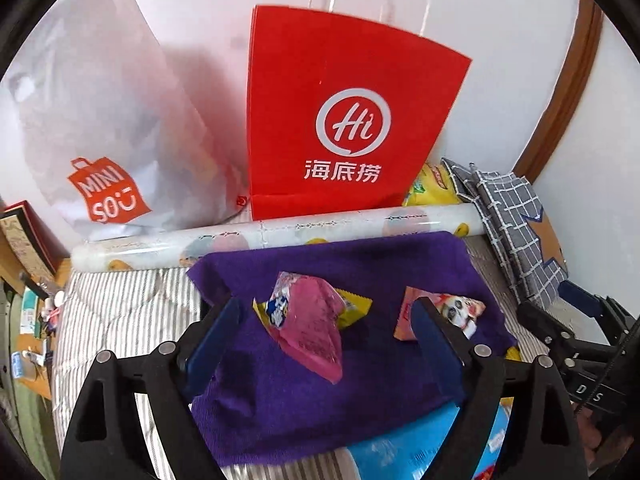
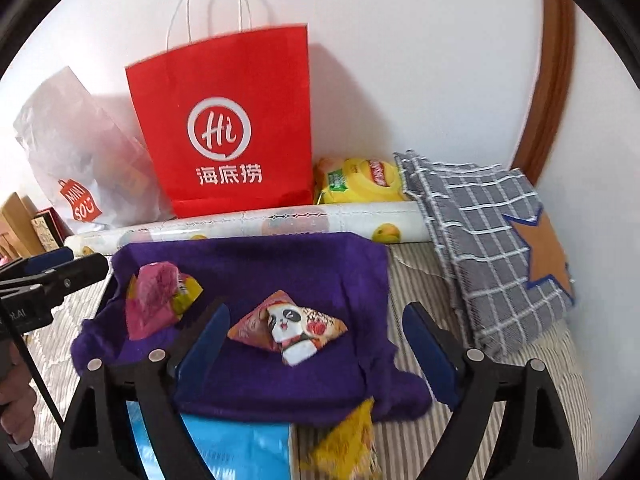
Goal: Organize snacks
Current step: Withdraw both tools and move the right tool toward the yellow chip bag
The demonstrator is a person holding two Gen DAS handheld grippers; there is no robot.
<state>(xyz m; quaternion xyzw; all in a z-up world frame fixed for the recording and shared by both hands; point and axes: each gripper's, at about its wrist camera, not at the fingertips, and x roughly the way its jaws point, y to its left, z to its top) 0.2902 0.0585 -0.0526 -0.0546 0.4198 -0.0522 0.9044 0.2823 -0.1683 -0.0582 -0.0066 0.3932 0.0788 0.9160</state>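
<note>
A purple cloth (image 1: 360, 392) (image 2: 304, 264) lies on the striped bed. On it lie a pink snack packet (image 1: 312, 332) (image 2: 150, 304) over a yellow one (image 1: 352, 306) (image 2: 188, 290), and a panda-print packet (image 1: 460, 312) (image 2: 292, 326). My left gripper (image 1: 324, 332) is open, its fingers either side of the pink packet and apart from it. My right gripper (image 2: 316, 336) is open, hovering over the panda packet. A red Hi paper bag (image 1: 340, 120) (image 2: 228, 128) stands upright behind the cloth.
A white Miniso bag (image 1: 104, 152) (image 2: 76, 168) leans left of the red bag. A printed roll (image 1: 280, 228) (image 2: 280, 220) lies behind the cloth. Checked fabric (image 1: 508, 224) (image 2: 480, 240), a yellow pack (image 2: 360, 180), and a blue package (image 1: 420, 444) (image 2: 236, 448) are nearby.
</note>
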